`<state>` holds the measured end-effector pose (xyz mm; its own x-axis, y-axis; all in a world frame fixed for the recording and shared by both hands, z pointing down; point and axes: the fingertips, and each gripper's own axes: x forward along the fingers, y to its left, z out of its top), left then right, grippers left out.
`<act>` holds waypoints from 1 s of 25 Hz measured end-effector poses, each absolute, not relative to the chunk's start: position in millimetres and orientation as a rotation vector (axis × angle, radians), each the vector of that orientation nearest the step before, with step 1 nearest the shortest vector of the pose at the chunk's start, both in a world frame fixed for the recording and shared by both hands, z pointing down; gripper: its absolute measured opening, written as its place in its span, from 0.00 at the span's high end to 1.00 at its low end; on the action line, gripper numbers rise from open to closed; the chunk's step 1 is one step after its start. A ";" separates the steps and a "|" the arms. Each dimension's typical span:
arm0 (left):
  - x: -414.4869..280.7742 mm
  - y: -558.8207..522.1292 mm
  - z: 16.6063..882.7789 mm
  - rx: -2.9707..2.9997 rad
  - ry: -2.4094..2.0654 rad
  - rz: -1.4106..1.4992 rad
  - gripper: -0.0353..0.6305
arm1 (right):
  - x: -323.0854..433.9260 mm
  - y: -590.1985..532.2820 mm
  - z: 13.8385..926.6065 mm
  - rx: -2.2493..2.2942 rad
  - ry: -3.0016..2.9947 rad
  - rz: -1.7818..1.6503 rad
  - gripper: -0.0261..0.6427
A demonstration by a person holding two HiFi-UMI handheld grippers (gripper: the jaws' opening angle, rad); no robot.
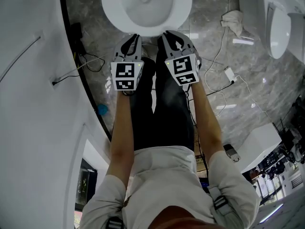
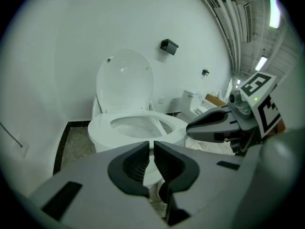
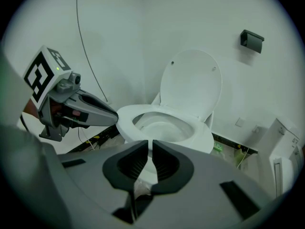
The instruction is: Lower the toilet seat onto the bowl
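Head view: left gripper [image 1: 135, 37], right gripper [image 1: 165, 34] near bowl [image 1: 112, 8], jaws nearly closed, empty; risk of slamming upright lid [image 2: 125, 82] down if nudged ungripped.

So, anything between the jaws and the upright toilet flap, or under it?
Nothing visible: open air ahead of left gripper and right gripper, and the white ceramic bowl rim under the upright white oval flap is bare.
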<state>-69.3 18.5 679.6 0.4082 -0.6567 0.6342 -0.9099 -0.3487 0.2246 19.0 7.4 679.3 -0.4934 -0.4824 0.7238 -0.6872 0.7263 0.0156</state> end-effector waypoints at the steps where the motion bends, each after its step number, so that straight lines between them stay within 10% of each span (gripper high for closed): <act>1: -69.3 19.5 682.1 2.115 -1.325 0.604 0.90 | 19.0 8.2 681.9 0.879 -2.186 0.361 0.89; 25: -69.0 41.8 751.3 2.009 -1.293 0.687 0.90 | 19.0 31.0 750.1 0.774 -2.134 0.471 0.89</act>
